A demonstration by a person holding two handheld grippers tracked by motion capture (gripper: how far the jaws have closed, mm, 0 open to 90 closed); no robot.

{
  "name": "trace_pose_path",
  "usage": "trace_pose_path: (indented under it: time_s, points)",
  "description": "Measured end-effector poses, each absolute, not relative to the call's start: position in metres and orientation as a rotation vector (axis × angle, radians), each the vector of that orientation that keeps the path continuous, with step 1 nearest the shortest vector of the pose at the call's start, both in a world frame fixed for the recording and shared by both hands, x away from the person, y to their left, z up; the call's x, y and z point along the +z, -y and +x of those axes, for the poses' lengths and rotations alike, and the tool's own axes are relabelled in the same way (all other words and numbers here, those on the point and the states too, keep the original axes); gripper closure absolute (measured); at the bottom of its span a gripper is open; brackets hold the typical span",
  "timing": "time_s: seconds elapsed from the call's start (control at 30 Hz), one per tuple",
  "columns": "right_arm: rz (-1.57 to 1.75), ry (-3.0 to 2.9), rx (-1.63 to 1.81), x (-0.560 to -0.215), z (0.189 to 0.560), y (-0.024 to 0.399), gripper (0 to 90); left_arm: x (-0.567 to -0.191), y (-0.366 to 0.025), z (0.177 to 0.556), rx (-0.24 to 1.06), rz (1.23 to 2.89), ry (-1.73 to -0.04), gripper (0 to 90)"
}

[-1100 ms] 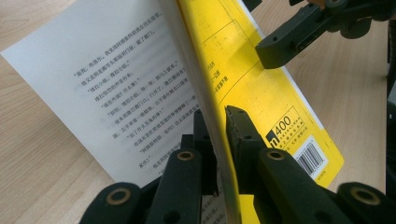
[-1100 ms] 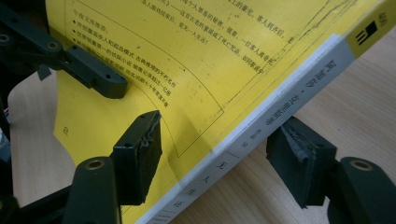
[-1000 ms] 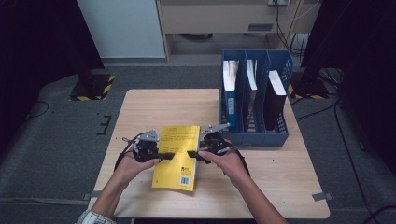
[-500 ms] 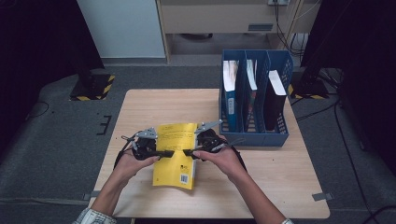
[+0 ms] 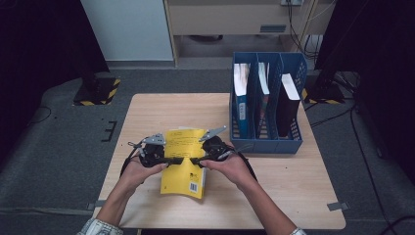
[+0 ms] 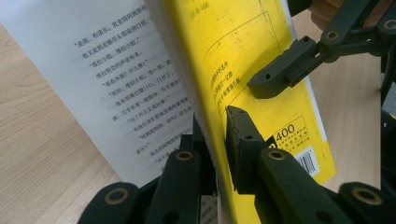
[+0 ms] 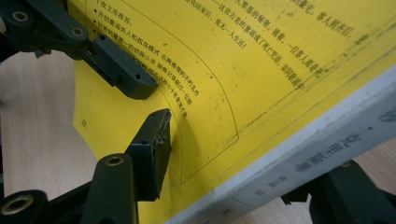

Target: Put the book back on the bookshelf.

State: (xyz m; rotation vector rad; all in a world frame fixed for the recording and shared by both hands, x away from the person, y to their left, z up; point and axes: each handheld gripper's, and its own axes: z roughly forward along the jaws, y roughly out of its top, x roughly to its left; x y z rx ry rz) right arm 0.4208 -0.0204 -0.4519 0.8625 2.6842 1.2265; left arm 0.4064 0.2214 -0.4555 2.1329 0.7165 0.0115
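A yellow paperback (image 5: pixel 187 177) lies on the wooden table (image 5: pixel 293 186) in front of the person. My left gripper (image 5: pixel 172 160) comes in from its left edge and is shut on the yellow cover (image 6: pixel 280 116), lifted off the white printed pages (image 6: pixel 116 84). My right gripper (image 5: pixel 196 160) reaches in from the right. Its jaws have just been closing and straddle the spine side of the book (image 7: pixel 280 93), one pad just over the cover, the other under the grey spine (image 7: pixel 327 140). The two grippers' tips (image 6: pixel 215 121) nearly meet over the cover.
A blue three-slot file holder (image 5: pixel 266 143) stands at the table's right rear with several upright books in it. Bare tabletop lies to the left, behind the book, and at the front right. Dark floor and cables surround the table.
The right gripper has moved in over the book's right edge. The cover has lifted and bowed upward between the two grippers. The left hand has stayed put.
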Motion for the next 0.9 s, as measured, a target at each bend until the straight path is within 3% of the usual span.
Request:
trace_pose_path:
  time_s: [0.9]
  points:
    - [0.911,-2.707,1.267,-0.4478,0.4271,0.0249,59.4,-0.4564,-0.2275,0.4132,0.014,2.099,-0.754,69.2]
